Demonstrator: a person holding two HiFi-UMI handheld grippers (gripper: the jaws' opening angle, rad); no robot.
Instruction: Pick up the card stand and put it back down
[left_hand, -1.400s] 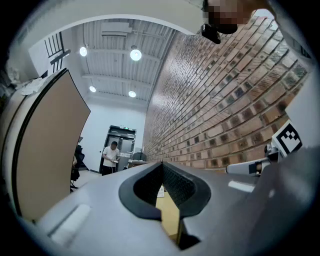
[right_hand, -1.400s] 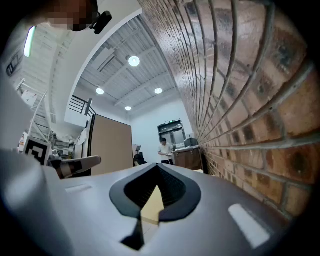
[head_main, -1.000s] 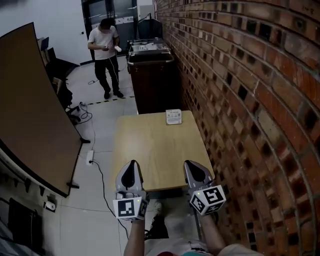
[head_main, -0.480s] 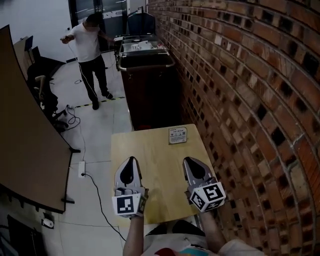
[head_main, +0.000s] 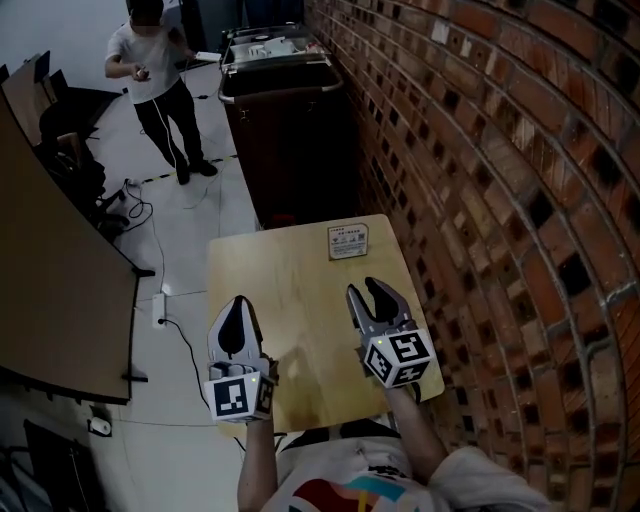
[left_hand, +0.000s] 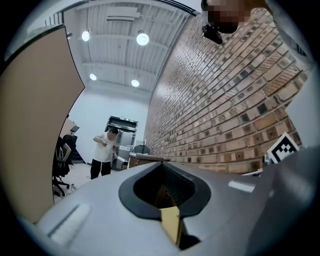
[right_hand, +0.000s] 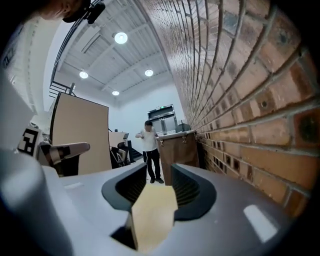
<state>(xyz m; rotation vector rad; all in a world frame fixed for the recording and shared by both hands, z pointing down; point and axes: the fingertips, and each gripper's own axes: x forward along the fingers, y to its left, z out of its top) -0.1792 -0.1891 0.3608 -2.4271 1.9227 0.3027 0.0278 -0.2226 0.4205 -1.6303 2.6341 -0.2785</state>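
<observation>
At the far edge of the table, on the side by the brick wall, the card stand sits alone with nothing touching it. Right gripper is over the table's near half, same side, well short of the stand, with its jaws opening and nothing between them. Left gripper is over the near left part of the table, jaws together and empty. Pick not yet started. Risk: the stand looks light and sits close to the far edge, so a nudge from jaws not parted enough could tip it or push it off. A dark cart and a standing person are beyond the table and not involved.
</observation>
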